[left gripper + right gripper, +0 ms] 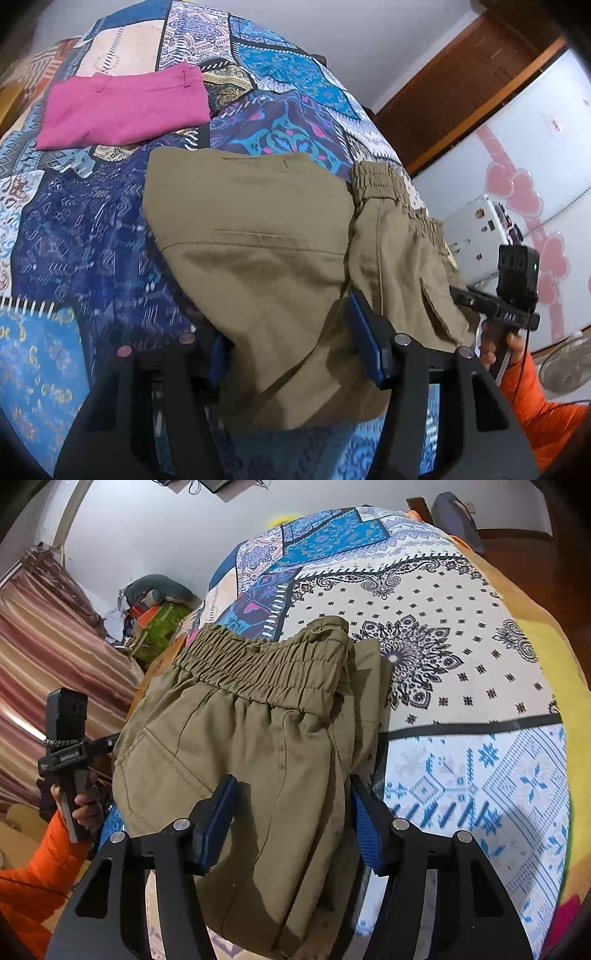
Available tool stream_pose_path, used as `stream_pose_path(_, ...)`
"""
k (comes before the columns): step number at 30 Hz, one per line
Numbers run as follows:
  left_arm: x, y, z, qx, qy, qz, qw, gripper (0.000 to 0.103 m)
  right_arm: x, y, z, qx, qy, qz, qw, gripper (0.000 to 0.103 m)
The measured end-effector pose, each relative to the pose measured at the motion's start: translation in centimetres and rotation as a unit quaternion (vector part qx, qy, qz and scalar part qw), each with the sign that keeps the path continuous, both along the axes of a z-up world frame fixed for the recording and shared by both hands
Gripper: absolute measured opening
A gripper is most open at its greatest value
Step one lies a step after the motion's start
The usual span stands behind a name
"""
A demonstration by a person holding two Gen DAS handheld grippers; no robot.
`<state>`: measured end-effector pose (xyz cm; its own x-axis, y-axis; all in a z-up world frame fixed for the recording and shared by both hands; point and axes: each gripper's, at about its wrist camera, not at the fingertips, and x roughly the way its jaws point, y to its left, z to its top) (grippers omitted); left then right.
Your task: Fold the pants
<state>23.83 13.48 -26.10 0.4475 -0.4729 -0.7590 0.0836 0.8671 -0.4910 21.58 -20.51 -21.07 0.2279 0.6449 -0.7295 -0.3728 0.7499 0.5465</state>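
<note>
Khaki pants [258,266] lie folded over on a patterned bedspread [74,229]; their elastic waistband [258,668] faces away in the right wrist view. My left gripper [291,354] has its blue pads wide apart, with a thick bunch of the pants' fabric between them. My right gripper [291,823] also has its pads wide apart with the pants [266,757] between them. The other hand-held gripper shows at the right edge of the left wrist view [509,310] and at the left edge of the right wrist view [70,757].
Folded pink pants [122,107] lie further back on the bed. A white cabinet with pink hearts [517,192] and a fan [569,365] stand beyond the bed's right edge. A striped curtain [48,657] and a pile of clutter [155,616] are at the left.
</note>
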Motion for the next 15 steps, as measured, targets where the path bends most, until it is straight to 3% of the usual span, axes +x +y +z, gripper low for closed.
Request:
stream_pose_path(3,0.8,0.1,-0.1,0.007,0.001,0.015,0.9999,0.048,0.4,0.1,0.0,0.002,-0.005,-0.006,1.000,0.041)
stream_pose_path(5,1.2,-0.1,0.0,0.039,0.004,0.021,0.9990,0.025,0.6,0.0,0.1,0.003,-0.009,-0.010,1.000,0.030)
stream_pose_path(8,1.3,-0.5,0.5,0.066,0.002,0.017,0.9977,0.012,0.8,0.2,0.9,-0.005,-0.020,-0.003,1.000,0.020)
stream_pose_path(15,0.7,-3.3,3.3,0.173,-0.047,0.004,0.9838,0.004,0.1,1.8,4.1,-0.060,-0.092,0.021,0.994,0.011)
